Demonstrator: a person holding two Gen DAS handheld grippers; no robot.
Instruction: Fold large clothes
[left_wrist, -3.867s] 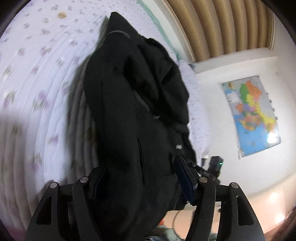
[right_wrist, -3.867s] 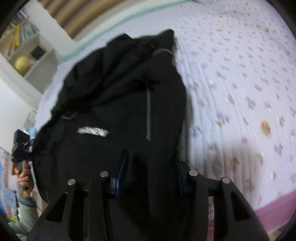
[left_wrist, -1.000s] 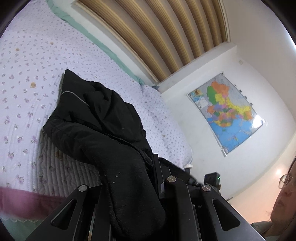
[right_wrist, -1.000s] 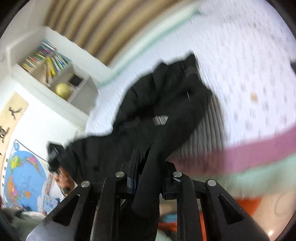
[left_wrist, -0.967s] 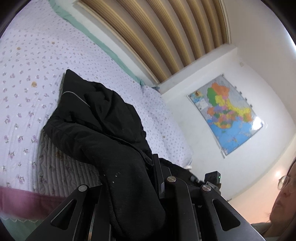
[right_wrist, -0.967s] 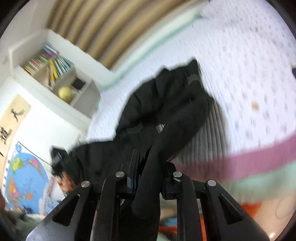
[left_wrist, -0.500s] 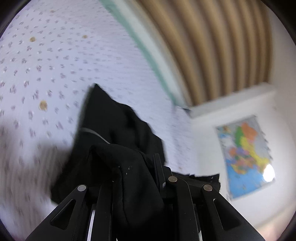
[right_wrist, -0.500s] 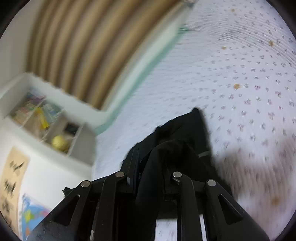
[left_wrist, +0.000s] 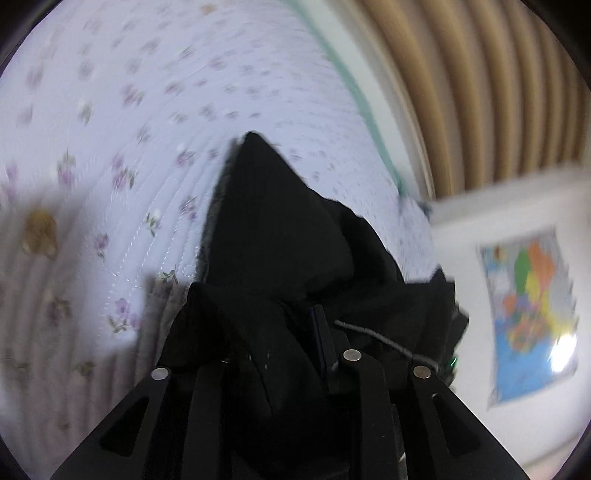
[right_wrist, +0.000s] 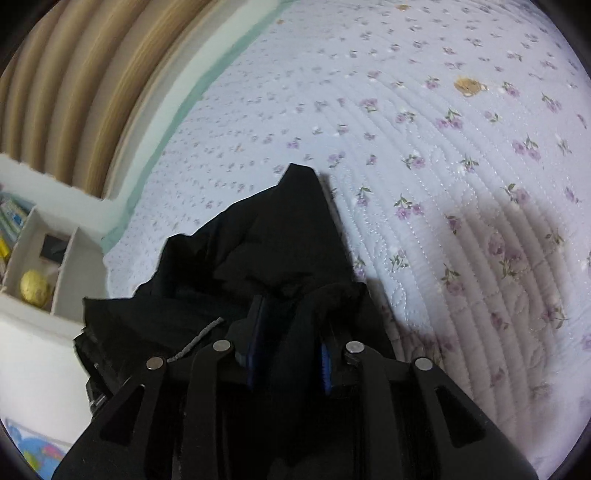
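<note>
A large black jacket (left_wrist: 273, 229) lies bunched on a bed with a lilac flowered quilt (left_wrist: 110, 155). My left gripper (left_wrist: 273, 332) is shut on a thick fold of the jacket, which hides its left finger. In the right wrist view the same jacket (right_wrist: 280, 236) runs away from me to a point. My right gripper (right_wrist: 291, 325) is shut on another fold of it, held low over the quilt (right_wrist: 443, 147). A grey drawcord (left_wrist: 373, 336) hangs across the cloth; it also shows in the right wrist view (right_wrist: 195, 339).
A wooden slatted headboard (left_wrist: 480, 81) stands behind the bed. A colourful map (left_wrist: 532, 310) hangs on the white wall at the right. A white shelf (right_wrist: 40, 258) with books and a yellow ball (right_wrist: 35, 288) stands at the left of the right wrist view.
Both grippers have swung forward and down over the bed with the jacket held, bringing the held folds toward the far end of the jacket. The bed's front edge has left view.
</note>
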